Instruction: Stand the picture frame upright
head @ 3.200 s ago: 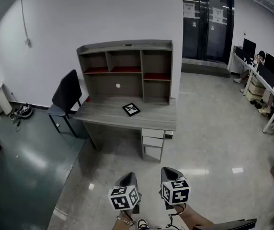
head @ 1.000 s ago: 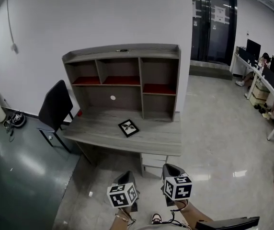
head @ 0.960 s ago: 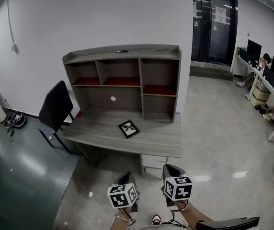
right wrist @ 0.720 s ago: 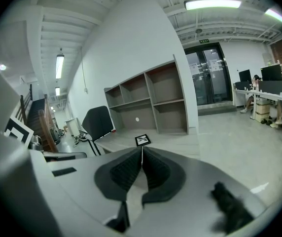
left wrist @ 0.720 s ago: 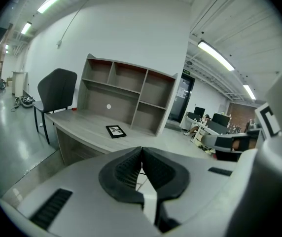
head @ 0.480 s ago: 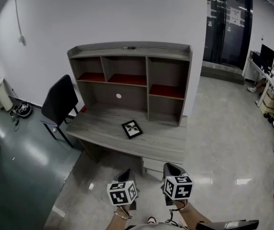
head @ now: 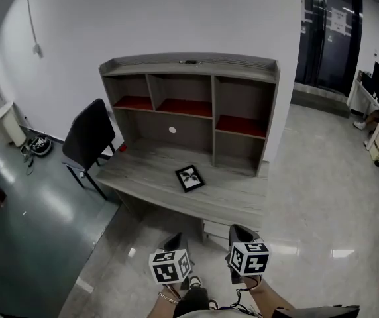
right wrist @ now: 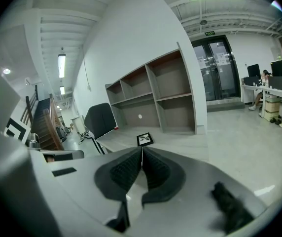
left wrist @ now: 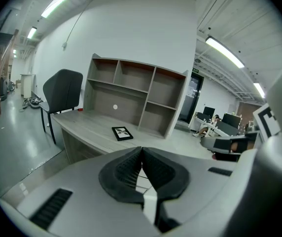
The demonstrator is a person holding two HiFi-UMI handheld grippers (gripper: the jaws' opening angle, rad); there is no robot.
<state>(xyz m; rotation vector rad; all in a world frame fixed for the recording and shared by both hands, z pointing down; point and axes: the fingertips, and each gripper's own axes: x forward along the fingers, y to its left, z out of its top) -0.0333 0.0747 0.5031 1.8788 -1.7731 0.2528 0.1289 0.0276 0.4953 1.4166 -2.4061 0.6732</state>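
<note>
- Low over the glossy floor (head: pixel 309 177), short of the desk (head: pixel 143 171), my left hand-held gripper (left wrist: pixel 141 150) is clenched, ribbed pads pressed together with nothing between them.
- My right hand-held gripper (right wrist: pixel 142 150) is squeezed tight too, and it's empty.
- The two sit side by side, tipped a little downward, touching nothing.
- The picture frame (head: pixel 189 178) lies flat on the desk, face up and turned at an angle, in front of the shelf unit (head: pixel 189 95).
- It's well apart from both grippers: dead ahead past my right jaw tips, slightly left of the left ones.
- A black chair (head: pixel 89 134) stands at the desk's left end.
</note>
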